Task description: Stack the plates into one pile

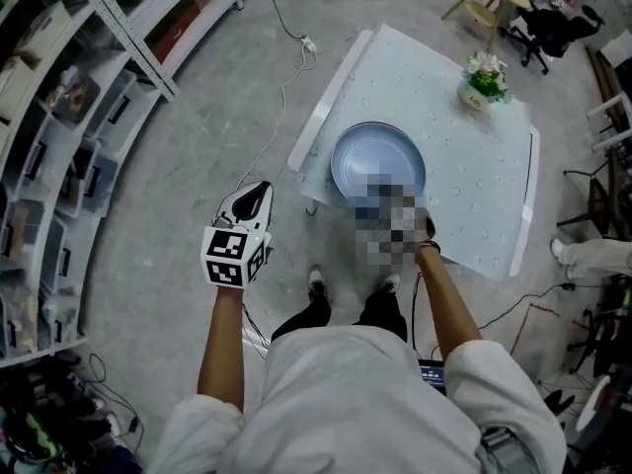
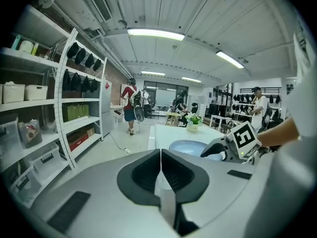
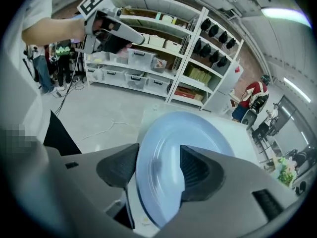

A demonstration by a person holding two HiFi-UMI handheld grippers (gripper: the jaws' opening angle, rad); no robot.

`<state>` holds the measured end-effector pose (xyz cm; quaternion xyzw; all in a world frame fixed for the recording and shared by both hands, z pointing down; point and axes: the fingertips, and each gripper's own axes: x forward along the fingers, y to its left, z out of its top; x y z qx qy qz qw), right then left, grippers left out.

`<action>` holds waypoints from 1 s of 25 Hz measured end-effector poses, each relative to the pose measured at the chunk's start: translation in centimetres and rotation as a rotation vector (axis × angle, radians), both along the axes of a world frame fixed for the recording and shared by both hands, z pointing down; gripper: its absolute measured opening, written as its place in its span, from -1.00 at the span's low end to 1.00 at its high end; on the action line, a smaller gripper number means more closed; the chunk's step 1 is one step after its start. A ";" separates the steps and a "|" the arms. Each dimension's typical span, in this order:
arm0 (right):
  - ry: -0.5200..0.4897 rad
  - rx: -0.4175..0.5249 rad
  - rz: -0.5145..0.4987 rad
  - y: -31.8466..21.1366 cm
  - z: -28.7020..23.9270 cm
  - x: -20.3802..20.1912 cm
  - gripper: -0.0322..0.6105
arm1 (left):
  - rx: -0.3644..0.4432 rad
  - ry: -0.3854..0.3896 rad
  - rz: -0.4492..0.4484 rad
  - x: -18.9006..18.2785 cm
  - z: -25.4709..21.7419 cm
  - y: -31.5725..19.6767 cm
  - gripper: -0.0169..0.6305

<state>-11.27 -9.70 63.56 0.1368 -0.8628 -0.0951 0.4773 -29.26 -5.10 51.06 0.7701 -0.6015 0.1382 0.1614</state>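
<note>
Pale table [image 1: 464, 215] holds a round glossy light-blue plate [image 3: 190, 133], its rim between the parted jaws of the right gripper [image 3: 158, 166]; left gripper [image 2: 161, 155] closed, empty.

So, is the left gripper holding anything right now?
No: the left gripper shows its jaws closed flat together in its own view, with nothing between them.

Head view: steeply down onto table [image 1: 464, 181].
Left gripper view: level, plate [image 2: 188, 147] distant.
Right gripper view: close above plate.
Shared: plate.
</note>
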 end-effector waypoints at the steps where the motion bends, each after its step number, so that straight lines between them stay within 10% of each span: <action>1: 0.003 -0.021 0.007 -0.1 0.3 0.1 -0.05 | -0.004 0.000 0.005 0.1 0.0 0.0 -0.88; 12: -0.143 -0.150 0.058 -0.3 -1.5 1.0 0.12 | -0.005 -0.003 0.085 3.8 -1.0 -3.2 -0.88; 17: -0.324 -0.146 0.172 -1.4 -7.9 4.7 -0.13 | 0.036 -0.008 0.120 6.9 -3.3 -6.1 -0.88; 22: -0.477 0.033 0.381 -5.7 -16.5 12.6 -0.83 | 0.123 -0.028 0.183 12.6 -7.9 -9.3 -0.88; 25: -0.519 0.148 0.473 -7.0 -21.8 16.9 -0.86 | 0.187 -0.040 0.224 15.8 -11.4 -10.5 -0.88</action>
